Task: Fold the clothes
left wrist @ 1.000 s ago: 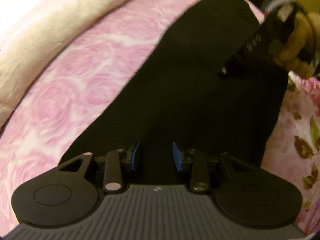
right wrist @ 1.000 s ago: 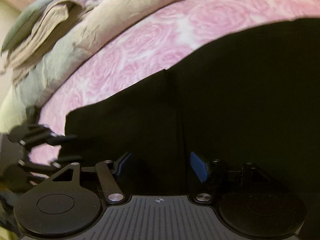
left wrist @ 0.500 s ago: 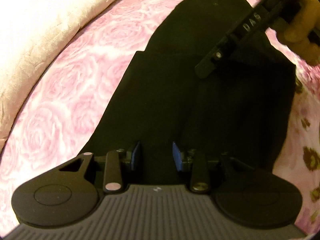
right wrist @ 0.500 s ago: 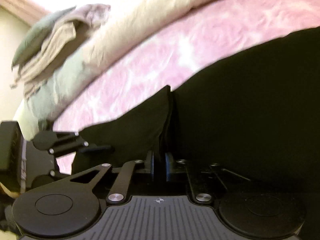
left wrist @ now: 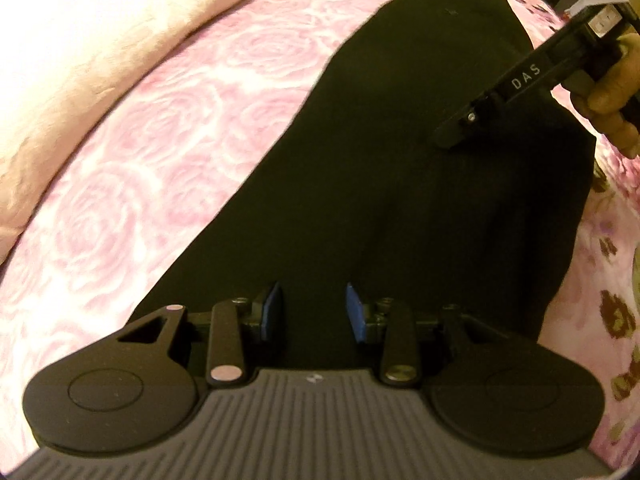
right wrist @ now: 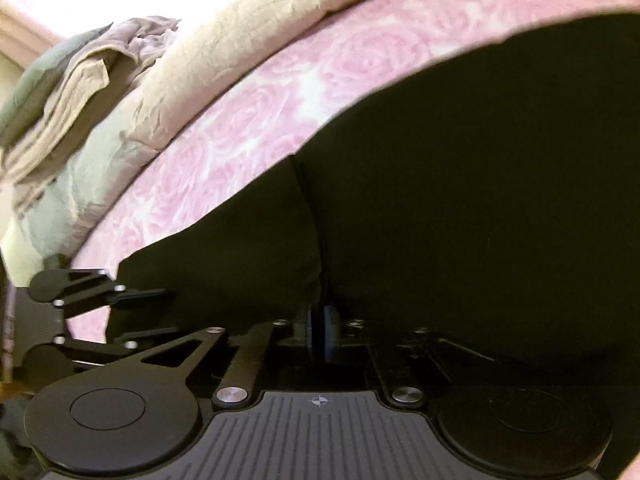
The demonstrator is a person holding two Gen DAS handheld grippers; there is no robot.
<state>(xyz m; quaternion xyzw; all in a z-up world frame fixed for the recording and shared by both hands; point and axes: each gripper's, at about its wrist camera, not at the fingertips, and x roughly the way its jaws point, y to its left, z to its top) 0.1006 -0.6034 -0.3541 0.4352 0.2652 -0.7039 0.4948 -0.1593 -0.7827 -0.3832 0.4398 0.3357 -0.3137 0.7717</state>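
Black garment (left wrist: 400,200), spread flat on a pink rose-patterned bedsheet (left wrist: 160,152); its far end narrows toward the top of the left wrist view. Left gripper (left wrist: 314,312): jaws spread, blue pads (left wrist: 272,310) apart, with dark cloth visible in the gap between them; whether the pads touch the cloth cannot be told. Right gripper (right wrist: 320,330): pads pressed together on a raised fold of the garment (right wrist: 460,200), where a vertical crease rises from the pinch. In the left wrist view the right gripper (left wrist: 452,138) lies against the cloth toward its far end, held by the person's hand (left wrist: 612,92). In the right wrist view the left gripper (right wrist: 144,312) appears at the lower left, fingers apart at the garment's edge. A cream blanket (right wrist: 248,40) borders the sheet, with folded grey laundry (right wrist: 68,92) piled upon it.
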